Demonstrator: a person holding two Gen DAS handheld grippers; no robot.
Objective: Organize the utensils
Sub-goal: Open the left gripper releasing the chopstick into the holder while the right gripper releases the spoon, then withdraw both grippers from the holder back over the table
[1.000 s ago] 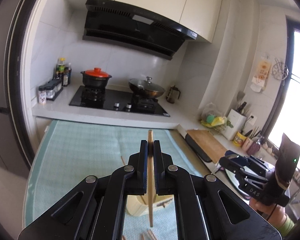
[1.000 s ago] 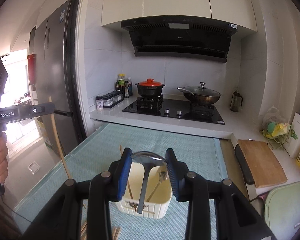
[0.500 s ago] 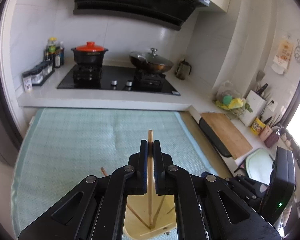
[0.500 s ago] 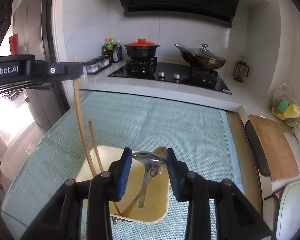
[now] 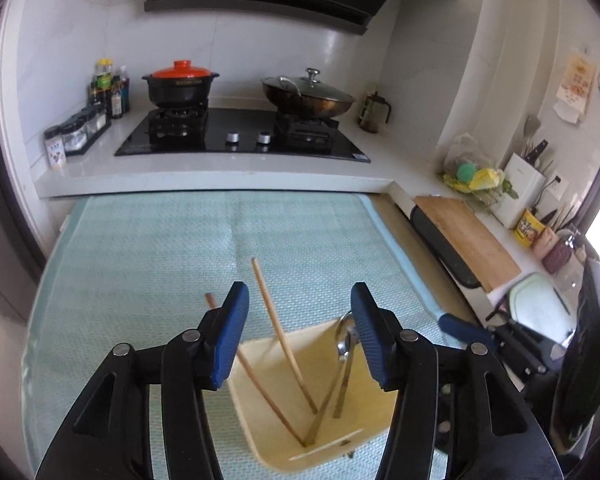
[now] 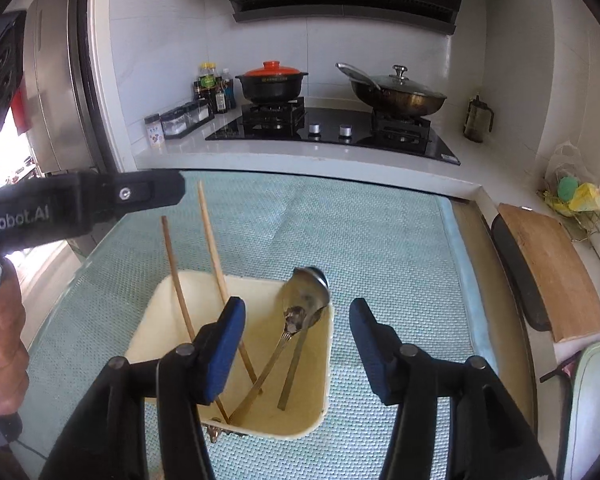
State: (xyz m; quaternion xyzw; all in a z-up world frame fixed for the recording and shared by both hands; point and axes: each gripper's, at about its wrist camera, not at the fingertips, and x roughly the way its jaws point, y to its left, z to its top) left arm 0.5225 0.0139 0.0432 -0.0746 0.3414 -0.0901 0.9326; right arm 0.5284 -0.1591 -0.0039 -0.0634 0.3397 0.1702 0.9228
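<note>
— Where do things stand at the cream holder [image 6: 324,364]?

— Both my grippers hang over it with jaws spread wide and nothing between them. A second ago my left gripper [image 5: 298,334] was clamped on a chopstick [image 5: 284,336] and my right gripper [image 6: 296,350] on the spoon [image 6: 306,296]; both are now let go.

— And they landed?

— The chopstick leans in the holder beside its mate [image 5: 256,372], tips down at the bottom, tops clear of the rim. The spoon stands bowl-up against the holder's right wall, next to a fork [image 6: 276,354].

— Why upright?

— I judge it keeps the handles sorted and easy to grab.

— What's next?

— Probably lift away; I see no loose utensils on the green mat [image 6: 380,240] beyond the holder.
</note>
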